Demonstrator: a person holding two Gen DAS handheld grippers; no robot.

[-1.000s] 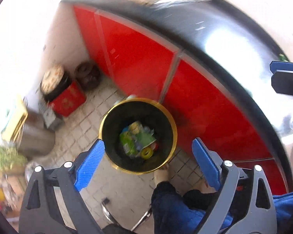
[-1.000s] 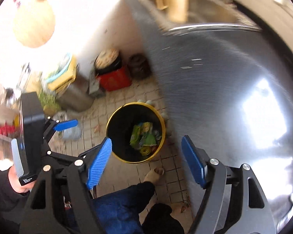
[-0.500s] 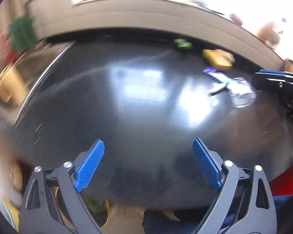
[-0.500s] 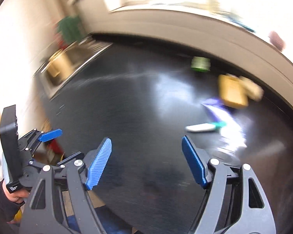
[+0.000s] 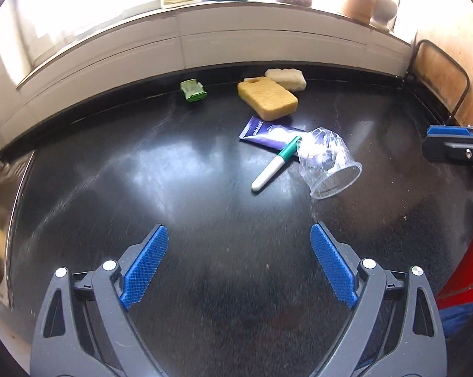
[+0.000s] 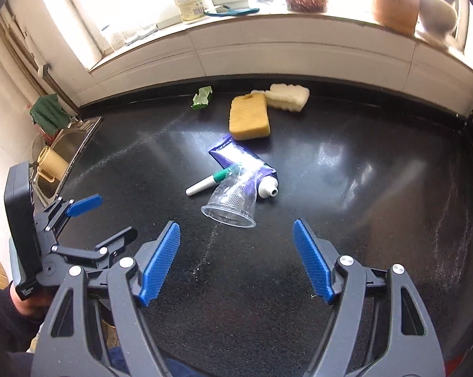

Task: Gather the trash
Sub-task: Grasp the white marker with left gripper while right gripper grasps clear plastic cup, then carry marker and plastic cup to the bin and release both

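Steel sink (image 6: 67,144) in right view, tongs (image 6: 236,260) agape

Left wrist view: looking forward and down over the black countertop (image 5: 205,188) from its near edge, facing the window sill (image 5: 268,3) — clutter mid-distance, right of centre. Right wrist view: same heading from further right and a little nearer, the clear cup (image 6: 231,202) just ahead. Shared by both — the cup (image 5: 327,163), marker (image 5: 274,163), tube (image 5: 268,133), sponges (image 5: 268,97) and sill.
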